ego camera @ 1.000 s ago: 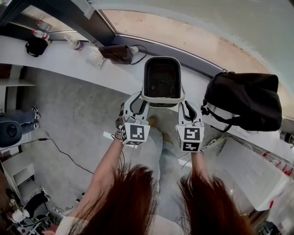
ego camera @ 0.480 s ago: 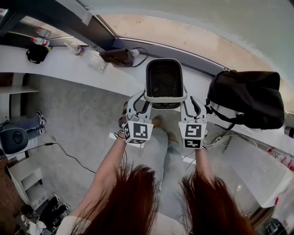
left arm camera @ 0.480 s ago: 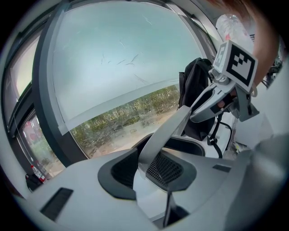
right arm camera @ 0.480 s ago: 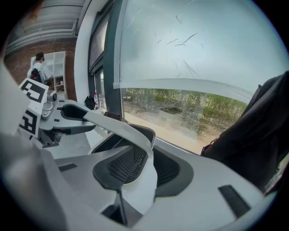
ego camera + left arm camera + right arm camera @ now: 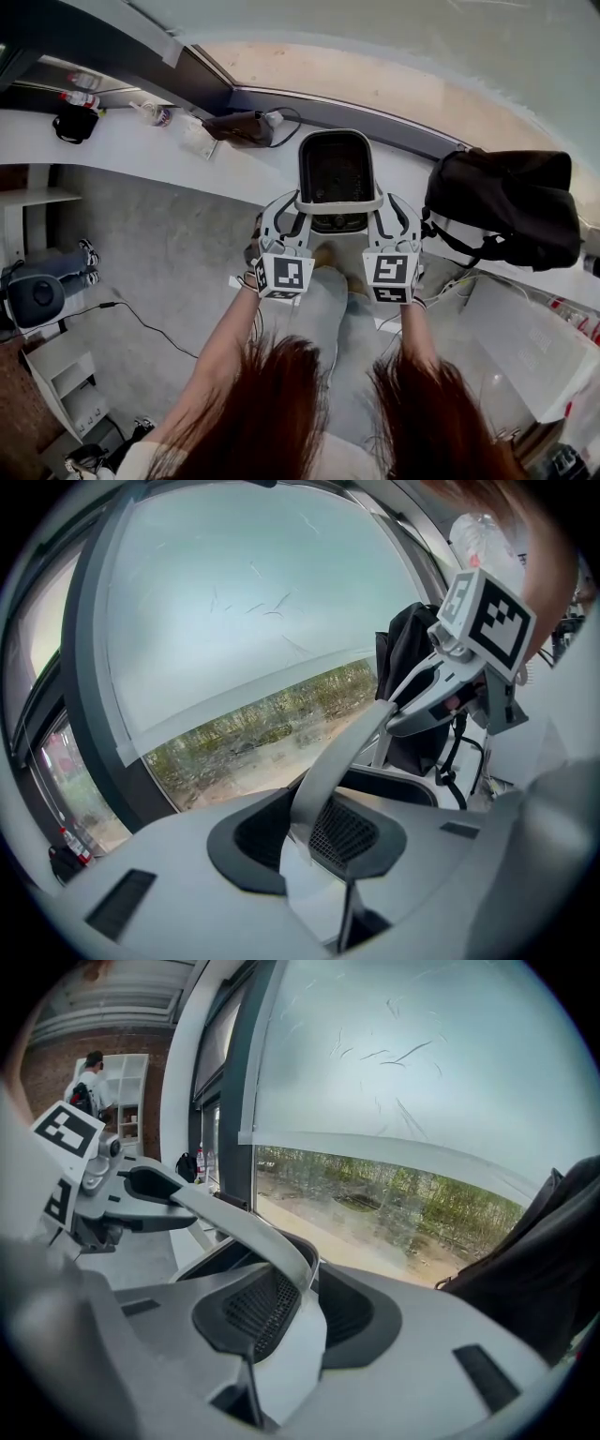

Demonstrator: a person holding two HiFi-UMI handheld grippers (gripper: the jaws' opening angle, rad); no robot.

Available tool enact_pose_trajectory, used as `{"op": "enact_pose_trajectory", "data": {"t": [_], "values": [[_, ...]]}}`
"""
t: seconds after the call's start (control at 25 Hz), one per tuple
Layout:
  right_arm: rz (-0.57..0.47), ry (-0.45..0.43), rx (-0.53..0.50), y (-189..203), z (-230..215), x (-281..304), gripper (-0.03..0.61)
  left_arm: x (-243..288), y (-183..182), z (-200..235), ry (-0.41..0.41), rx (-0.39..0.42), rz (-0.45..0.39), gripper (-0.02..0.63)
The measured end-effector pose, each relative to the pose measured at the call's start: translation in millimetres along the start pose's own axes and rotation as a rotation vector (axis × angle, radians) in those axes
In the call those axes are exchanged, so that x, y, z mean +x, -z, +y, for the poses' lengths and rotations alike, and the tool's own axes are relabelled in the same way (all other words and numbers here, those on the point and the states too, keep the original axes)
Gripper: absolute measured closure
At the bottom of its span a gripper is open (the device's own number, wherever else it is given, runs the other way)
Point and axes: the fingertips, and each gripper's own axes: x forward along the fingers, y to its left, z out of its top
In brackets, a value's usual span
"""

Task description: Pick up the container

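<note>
Container [image 5: 251,1225] rim, seemingly, in right tongs [image 5: 281,1327]

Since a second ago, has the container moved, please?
Cannot tell: the view shifted too; the container sits much as before between brown pouch and black bag.

No word, brand or number can be read anywhere. The marker cube [image 5: 284,274] at the rear of the left tool [image 5: 298,202] and the matching cube [image 5: 391,270] behind the right tool [image 5: 377,202] carry only black-and-white square patterns, no letters. Bottles [image 5: 82,97] on the table [image 5: 141,141], far to the left of the left tool, show labels too small to read.
</note>
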Motion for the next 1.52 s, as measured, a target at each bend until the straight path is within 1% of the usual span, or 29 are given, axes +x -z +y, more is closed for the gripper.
{"op": "enact_pose_trajectory", "data": {"t": [0.4,0.64,0.88,1.2,1.32,1.52], "values": [[-0.038,0.008,-0.014,-19,-1,14,0.448,8,-4,10,0.005,-0.010,0.011,0.514],[-0.025,0.031,-0.036,-24,-6,18,0.451,13,-5,16,0.005,-0.015,0.039,0.518],[-0.011,0.056,-0.071,-25,-5,17,0.463,12,-5,16,0.008,-0.044,0.076,0.518],[0.018,0.067,-0.157,-27,-6,18,0.479,13,-7,19,-0.001,-0.027,0.095,0.522],[0.020,0.072,-0.163,-30,-8,17,0.483,14,-11,20,-0.005,-0.028,0.092,0.525],[0.032,0.079,-0.151,-30,-10,8,0.486,11,-17,16,0.003,-0.006,0.102,0.529]]}}
